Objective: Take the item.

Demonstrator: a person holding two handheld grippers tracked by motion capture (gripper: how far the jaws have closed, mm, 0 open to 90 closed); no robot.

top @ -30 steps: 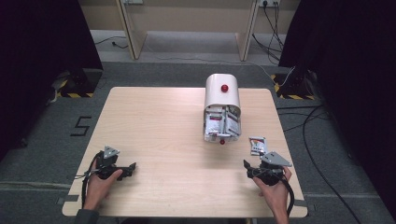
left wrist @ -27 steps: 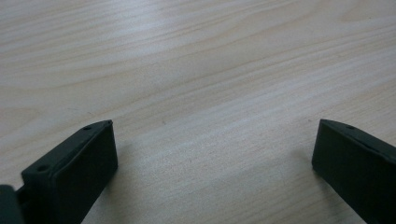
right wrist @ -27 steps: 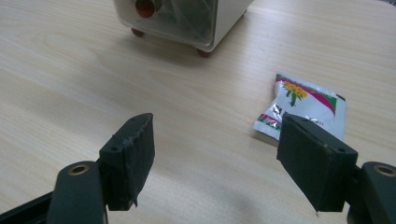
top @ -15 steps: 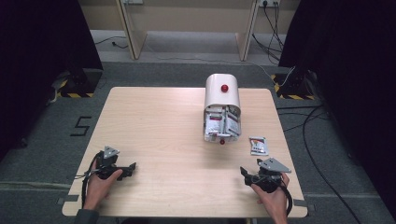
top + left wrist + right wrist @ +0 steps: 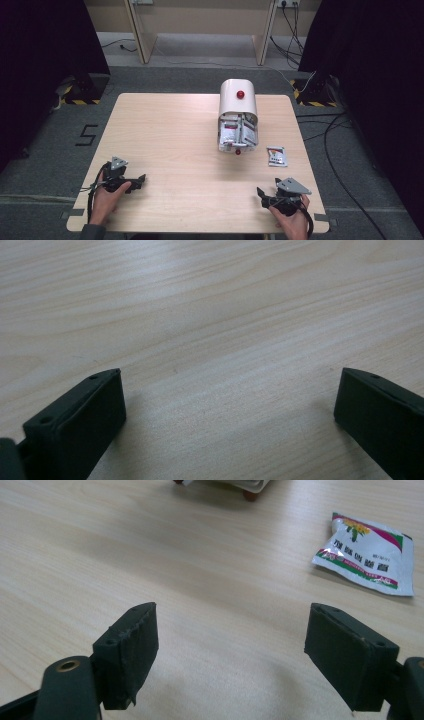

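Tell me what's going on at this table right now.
A person holds a two-jaw gripper in each hand at the near edge of the table. The right gripper stands open, its jaws having just widened, with nothing between them; a sachet lies flat ahead of it. Beyond sits a white box stuffed with more sachets. The left gripper is open over bare wood, holding nothing.

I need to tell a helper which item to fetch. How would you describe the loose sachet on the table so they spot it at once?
Start at the white round-topped container standing on the far half of the wooden table, its open front stuffed with packets. Just right of its open end, the sachet lies flat and alone on bare wood. It is white with a flower picture and red and green bands, the one packet outside the container.
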